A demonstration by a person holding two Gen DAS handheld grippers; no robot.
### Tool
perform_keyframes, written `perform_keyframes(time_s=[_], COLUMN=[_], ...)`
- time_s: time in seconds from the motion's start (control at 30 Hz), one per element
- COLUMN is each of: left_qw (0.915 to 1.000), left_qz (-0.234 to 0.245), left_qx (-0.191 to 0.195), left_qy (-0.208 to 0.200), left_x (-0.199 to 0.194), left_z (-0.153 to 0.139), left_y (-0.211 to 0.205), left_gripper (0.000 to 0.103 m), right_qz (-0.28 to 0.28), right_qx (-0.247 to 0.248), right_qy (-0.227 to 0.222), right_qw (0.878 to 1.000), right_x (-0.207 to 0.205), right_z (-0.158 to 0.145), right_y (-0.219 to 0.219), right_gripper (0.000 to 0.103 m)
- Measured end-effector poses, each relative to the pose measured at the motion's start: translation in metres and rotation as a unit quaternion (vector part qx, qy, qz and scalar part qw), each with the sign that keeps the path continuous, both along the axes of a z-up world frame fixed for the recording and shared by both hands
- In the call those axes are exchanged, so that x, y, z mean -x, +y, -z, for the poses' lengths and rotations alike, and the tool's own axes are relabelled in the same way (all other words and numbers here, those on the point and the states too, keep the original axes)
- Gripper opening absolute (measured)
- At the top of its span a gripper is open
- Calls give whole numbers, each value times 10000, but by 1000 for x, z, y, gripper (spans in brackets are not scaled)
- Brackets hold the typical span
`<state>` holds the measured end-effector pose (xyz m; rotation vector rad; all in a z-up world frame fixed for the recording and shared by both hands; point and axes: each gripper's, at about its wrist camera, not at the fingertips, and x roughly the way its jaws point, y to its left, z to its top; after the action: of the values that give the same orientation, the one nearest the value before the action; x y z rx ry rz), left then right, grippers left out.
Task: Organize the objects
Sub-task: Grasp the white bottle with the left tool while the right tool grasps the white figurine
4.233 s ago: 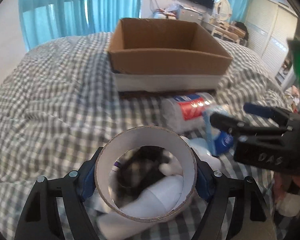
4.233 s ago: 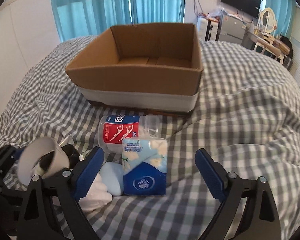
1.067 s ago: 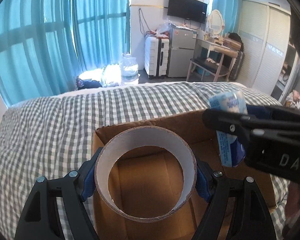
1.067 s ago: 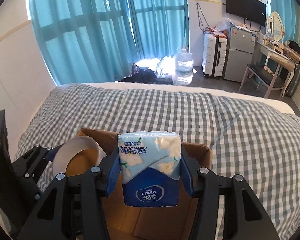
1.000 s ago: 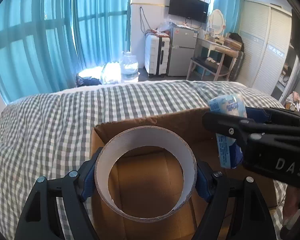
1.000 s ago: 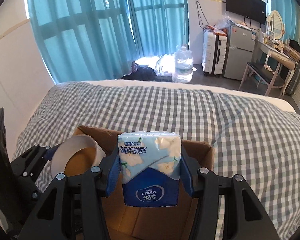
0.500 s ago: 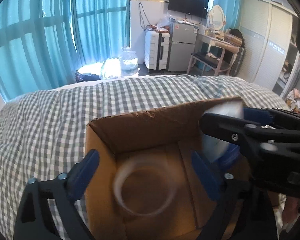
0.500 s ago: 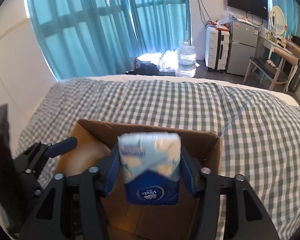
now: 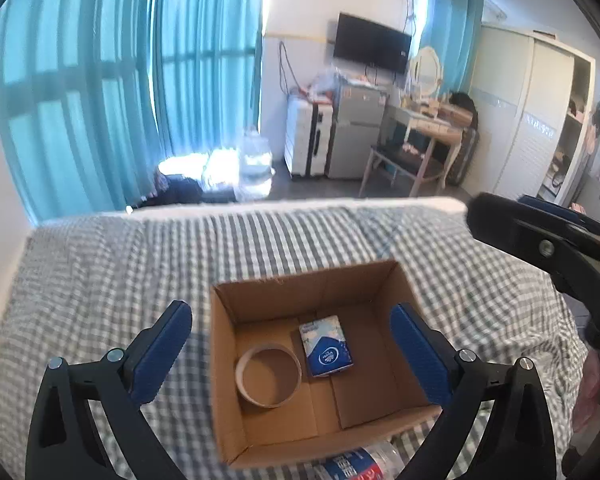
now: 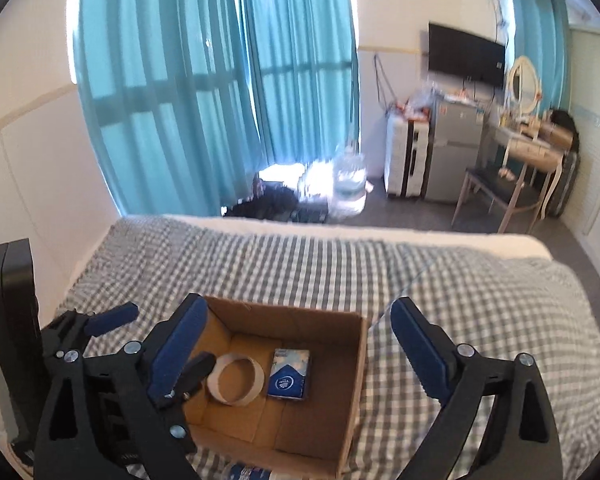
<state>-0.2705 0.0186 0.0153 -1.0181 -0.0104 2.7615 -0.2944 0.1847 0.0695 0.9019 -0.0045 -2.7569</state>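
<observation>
An open cardboard box (image 9: 404, 292) sits on the checked bed; it also shows in the right wrist view (image 10: 358, 344). Inside it lie a cardboard tape ring (image 9: 268, 376) (image 10: 236, 379) and, to its right, a blue tissue pack (image 9: 326, 346) (image 10: 290, 374). My left gripper (image 9: 290, 354) is open and empty, raised above the box. My right gripper (image 10: 296, 344) is open and empty, also above the box. The right gripper's fingers show at the right of the left wrist view (image 9: 540, 244).
A plastic bottle with a red and blue label (image 9: 356, 466) lies on the grey checked bedcover (image 9: 100, 264) just in front of the box. Teal curtains, a suitcase, a small fridge and a desk stand beyond the bed.
Both grippers opened and let go: the tape ring and the tissue pack dropped into the box. Both grippers have since risen and pulled back from the box.
</observation>
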Motion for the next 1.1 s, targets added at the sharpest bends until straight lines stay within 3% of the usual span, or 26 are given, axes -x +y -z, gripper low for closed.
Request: perform_keyframes(time_s=[0.17,0.27,0.5,0.67,0.8,1.1], left_qw=[9994,9987,9967,9974,9970,9944], left_qz=[-145,-214,-395,-504,-622,-890], left_qx=[17,103,390,330,372,504], left_qy=[309,450,584,400,264,-268], left_x=[-45,-77,-138,-171,-190,-207], left_z=[-50,-66,-73,-47,-13,79], left_y=[-6,-10,-23,-38,-47,-44], left_gripper=[103,103,103,103,103,103], right_qz=[-113,-129,-322,-467,-487,-450], right_qx=[-58,-242,-475,-501,-591,-446], right_qy=[255,398,467,410,293,-644], right_qw=[9996,9988,9973,9968,9966,9959], right_x=[-57,-95,-166,-201,-215,-199], right_z=[-44,-61,-61,-32,8,114], right_y=[2,4,8,6,6,2], right_gripper=[96,97,97,97,97,97])
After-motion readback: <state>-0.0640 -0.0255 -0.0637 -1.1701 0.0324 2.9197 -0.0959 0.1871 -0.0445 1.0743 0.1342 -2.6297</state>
